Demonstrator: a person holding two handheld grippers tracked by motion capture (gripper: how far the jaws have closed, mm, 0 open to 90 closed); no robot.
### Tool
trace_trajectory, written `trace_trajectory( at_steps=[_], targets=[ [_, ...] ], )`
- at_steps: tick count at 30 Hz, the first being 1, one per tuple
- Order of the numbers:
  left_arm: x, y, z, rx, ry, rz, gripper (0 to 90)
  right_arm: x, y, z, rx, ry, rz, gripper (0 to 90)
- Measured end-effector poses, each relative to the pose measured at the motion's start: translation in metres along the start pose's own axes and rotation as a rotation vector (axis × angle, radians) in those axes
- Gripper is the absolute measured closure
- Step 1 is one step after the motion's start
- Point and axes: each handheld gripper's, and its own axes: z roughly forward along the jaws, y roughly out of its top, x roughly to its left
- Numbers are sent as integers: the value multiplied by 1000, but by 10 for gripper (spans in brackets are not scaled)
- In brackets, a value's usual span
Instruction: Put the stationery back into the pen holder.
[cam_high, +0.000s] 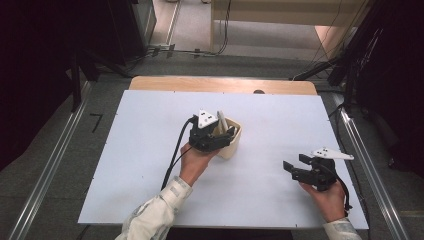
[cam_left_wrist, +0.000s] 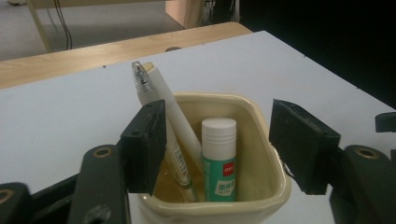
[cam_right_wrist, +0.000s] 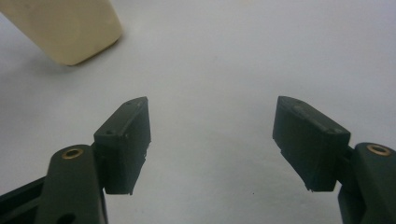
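Left gripper: its jaws stand wide apart, clamped on nothing, just above the near rim of the cream cup; in the high view this gripper sits over the cup's near-left side, held by the person's left hand.
Left jaw pads: one pad stands just in front of the pen, the other outside the cup's right wall; whether either touches the cup cannot be told.
Right gripper: jaws wide apart, empty, over bare white surface; in the high view it rests low at the right of the table, well apart from the cup, in the person's right hand.
Cream cup: a squarish ceramic pot standing upright near the middle of the white table; in the high view it is partly covered by the left gripper; its corner appears at the top left of the right gripper view.
White pen: leans tilted in the cup's left side, its clear-tipped end rising above the rim.
Glue stick: stands upright inside the cup, just right of the pen, white cap up, green label with a red mark.
In the way: the pen crosses behind the left pad.
Around: wooden edge beyond the white table; cables on the floor farther back; metal rails at both sides.
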Motion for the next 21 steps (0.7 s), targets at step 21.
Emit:
trace_trajectory(
  at_steps=[21],
  targets=[
    [21,-18,-43,-62,79,-67,174,0,-1,0,3,-2,3,262]
  ],
)
